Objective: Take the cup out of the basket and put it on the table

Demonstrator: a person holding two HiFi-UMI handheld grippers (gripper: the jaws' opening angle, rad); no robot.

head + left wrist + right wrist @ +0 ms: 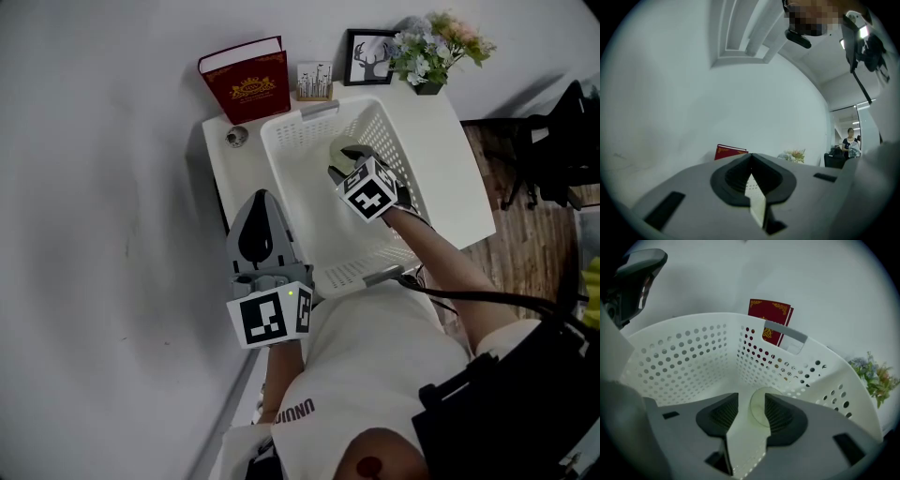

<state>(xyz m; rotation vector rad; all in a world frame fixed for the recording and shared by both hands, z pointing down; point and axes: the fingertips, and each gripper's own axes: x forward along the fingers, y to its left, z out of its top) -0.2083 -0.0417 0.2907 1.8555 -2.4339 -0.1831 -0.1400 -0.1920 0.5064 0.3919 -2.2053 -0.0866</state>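
Observation:
A pale round cup (339,148) lies on the floor of the white perforated basket (292,183) near its far end. My right gripper (344,167) reaches down into the basket and is open. In the right gripper view the cup (757,409) shows in the gap just beyond the tips of the right gripper (751,405), close to the right pad, with no pad pressing on it. My left gripper (262,197) hangs level outside the basket's left wall. The left gripper (751,160) has its tips together and holds nothing.
The basket stands on a small white table (466,183) against a wall. Behind it stand a red book (246,82), a small card stand (314,82), a framed picture (368,56) and flowers (436,45). A small round object (236,137) lies at the back left.

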